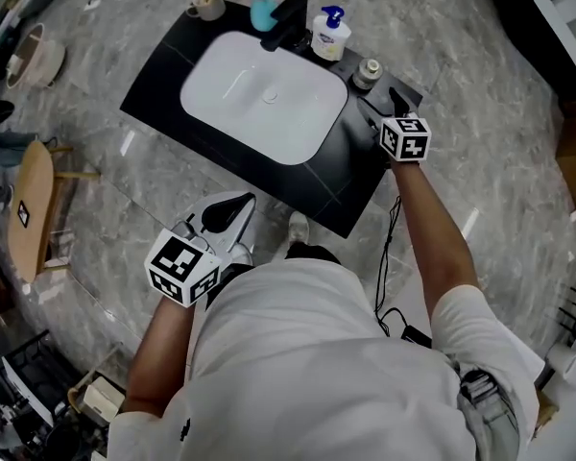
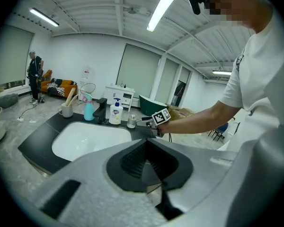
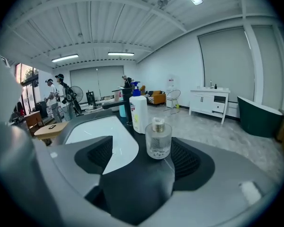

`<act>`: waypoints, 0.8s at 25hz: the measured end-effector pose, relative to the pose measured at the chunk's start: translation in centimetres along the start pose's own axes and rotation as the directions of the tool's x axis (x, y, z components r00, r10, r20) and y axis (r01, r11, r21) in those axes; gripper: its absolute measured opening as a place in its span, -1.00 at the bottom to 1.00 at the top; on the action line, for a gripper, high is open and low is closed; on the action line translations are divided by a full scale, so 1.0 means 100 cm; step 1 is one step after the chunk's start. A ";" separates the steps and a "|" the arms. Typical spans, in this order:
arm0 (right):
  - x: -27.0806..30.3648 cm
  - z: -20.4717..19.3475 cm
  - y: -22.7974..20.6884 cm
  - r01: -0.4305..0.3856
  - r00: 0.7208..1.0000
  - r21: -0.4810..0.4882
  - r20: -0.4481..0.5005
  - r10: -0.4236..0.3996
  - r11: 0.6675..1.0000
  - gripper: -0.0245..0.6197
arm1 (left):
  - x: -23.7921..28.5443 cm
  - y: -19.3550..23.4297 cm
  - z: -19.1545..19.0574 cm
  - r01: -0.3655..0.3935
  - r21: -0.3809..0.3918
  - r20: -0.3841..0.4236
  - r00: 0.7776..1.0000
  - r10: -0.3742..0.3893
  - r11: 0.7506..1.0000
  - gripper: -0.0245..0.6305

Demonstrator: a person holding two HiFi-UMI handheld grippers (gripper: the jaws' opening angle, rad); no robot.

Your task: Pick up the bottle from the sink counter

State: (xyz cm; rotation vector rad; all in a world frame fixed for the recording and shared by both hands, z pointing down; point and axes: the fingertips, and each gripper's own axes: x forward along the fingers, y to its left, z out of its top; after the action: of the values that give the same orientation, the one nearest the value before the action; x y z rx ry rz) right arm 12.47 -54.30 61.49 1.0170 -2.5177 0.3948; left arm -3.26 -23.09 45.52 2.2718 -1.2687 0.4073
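A small clear glass bottle (image 1: 368,71) with a metal cap stands on the black sink counter (image 1: 355,195), right of the white basin (image 1: 264,94). In the right gripper view the bottle (image 3: 158,140) stands upright between the far ends of the two jaws, closer to the right one. My right gripper (image 1: 386,102) (image 3: 144,157) is open and neither pad presses on the glass. My left gripper (image 1: 232,209) (image 2: 149,167) hangs low in front of the counter's near edge, shut with nothing in it. From the left gripper view the bottle (image 2: 131,122) appears just ahead of the right gripper.
A white pump soap bottle (image 1: 330,35) (image 3: 138,113) stands right behind the glass bottle, beside the black faucet (image 1: 286,22). Left of the faucet are a blue spray bottle (image 1: 261,8) and a cup of utensils (image 1: 207,6). A wooden stool (image 1: 31,205) stands at the left.
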 end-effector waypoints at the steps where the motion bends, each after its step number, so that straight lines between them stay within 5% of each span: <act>1: 0.008 -0.001 -0.004 0.002 1.000 0.002 -0.005 -0.002 1.000 0.33 | 0.001 0.002 0.001 -0.003 0.000 -0.003 1.000 0.003 1.000 -0.91; 20: 0.107 -0.004 -0.044 0.040 0.999 0.018 -0.029 -0.039 0.999 0.37 | 0.026 0.039 0.004 -0.068 -0.043 -0.055 0.996 0.065 0.997 -0.91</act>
State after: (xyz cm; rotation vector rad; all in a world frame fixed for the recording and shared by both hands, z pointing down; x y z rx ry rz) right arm 8.71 -63.58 67.22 1.0588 -2.4688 0.4186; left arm -5.19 -26.81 47.56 2.1713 -1.3158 0.4561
